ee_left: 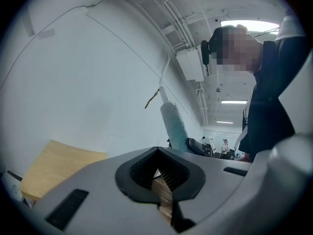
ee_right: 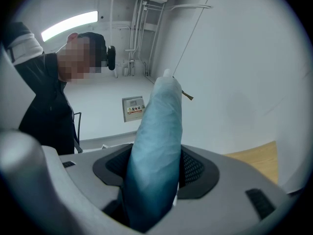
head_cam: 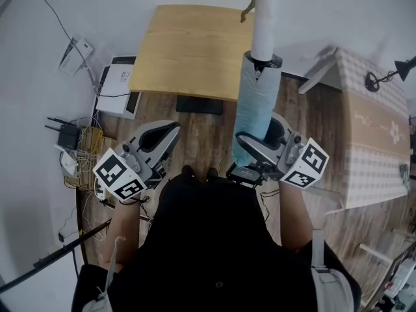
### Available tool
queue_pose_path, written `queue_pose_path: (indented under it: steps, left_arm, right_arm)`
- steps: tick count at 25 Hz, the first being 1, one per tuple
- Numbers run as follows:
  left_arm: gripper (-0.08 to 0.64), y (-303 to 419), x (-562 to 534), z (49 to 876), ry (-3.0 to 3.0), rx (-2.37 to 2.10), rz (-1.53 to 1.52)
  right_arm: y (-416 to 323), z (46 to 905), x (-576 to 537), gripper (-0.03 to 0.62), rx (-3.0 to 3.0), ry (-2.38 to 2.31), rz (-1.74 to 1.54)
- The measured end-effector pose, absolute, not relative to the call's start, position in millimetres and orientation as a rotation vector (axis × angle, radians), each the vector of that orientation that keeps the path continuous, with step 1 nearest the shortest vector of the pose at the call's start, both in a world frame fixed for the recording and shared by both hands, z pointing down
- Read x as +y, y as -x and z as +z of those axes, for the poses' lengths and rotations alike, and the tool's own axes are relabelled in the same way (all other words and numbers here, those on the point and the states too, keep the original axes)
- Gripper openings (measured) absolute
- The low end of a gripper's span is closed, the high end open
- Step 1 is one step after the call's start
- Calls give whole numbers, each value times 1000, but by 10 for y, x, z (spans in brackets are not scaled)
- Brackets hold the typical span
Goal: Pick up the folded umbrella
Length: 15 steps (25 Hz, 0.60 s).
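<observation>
While your right tongs (ee_right: 155, 166) pinch the umbrella (head_cam: 257, 103) low on its soft, probably slippery sleeve, left tongs (ee_left: 159, 177) sit closed, empty.

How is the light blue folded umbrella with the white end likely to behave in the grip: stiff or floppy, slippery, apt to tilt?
Probably stiff lengthwise: the light blue folded umbrella stands straight out of the right gripper without sagging. Its wrinkled fabric looks soft, so it may give or slide in the grip. Held near one end, it might tilt.
</observation>
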State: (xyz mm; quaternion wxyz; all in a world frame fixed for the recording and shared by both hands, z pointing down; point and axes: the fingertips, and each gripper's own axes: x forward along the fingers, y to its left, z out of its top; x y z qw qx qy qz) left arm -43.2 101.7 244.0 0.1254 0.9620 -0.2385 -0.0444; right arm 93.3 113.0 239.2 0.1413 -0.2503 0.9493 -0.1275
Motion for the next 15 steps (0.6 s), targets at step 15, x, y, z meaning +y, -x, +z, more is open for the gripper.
queue_pose_path:
  steps: [15]
  left_arm:
    - [11,321,1130,2416,-2816,-697,-95]
  right_arm:
    - [-1009,2446,1224,276,2736,700,-368]
